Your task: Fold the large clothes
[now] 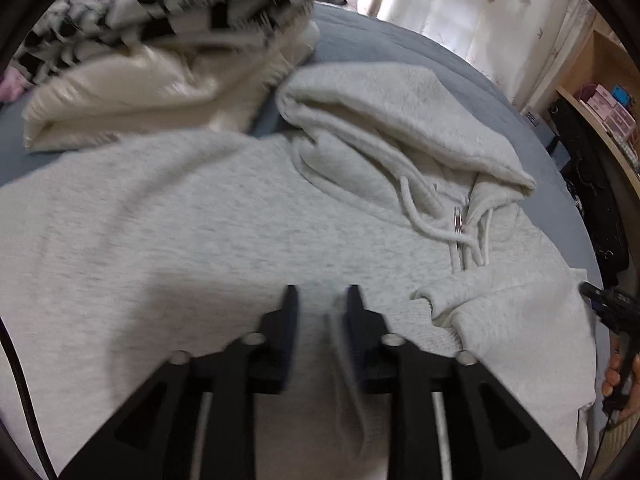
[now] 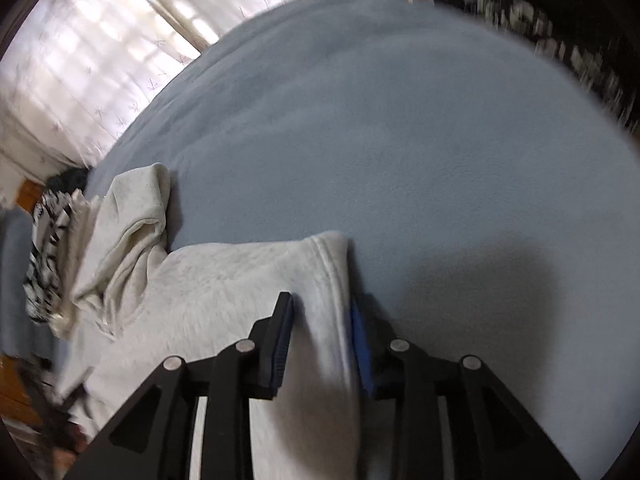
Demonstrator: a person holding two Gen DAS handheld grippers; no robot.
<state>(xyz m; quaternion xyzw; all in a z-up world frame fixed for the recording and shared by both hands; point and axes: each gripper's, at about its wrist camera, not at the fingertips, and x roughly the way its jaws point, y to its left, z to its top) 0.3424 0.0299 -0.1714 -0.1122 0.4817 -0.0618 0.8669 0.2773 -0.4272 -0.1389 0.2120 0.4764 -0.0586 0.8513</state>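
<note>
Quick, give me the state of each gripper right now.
Left gripper: open, nothing gripped, over the grey hoodie.
Right gripper: a fold of the hoodie lies between the jaws; whether it is clamped cannot be told.

Hoodie: the pale grey marled fleece hoodie looked soft, matt and faintly fuzzy, with a ribbed knit cuff.
Drawcords: thick white woven cotton cords lay rough and matt beside a shiny metal zip pull.
Bedcover: the blue-grey plush cloth bedcover was matt with a short nap.
Cream garment: the folded cream padded jacket had a smooth, slightly glossy shell.
Grippers: the left gripper and right gripper were matt black plastic with dull silver metal pins and blue ridged pads.
Shelving: the pale wooden shelf looked smooth.
</note>
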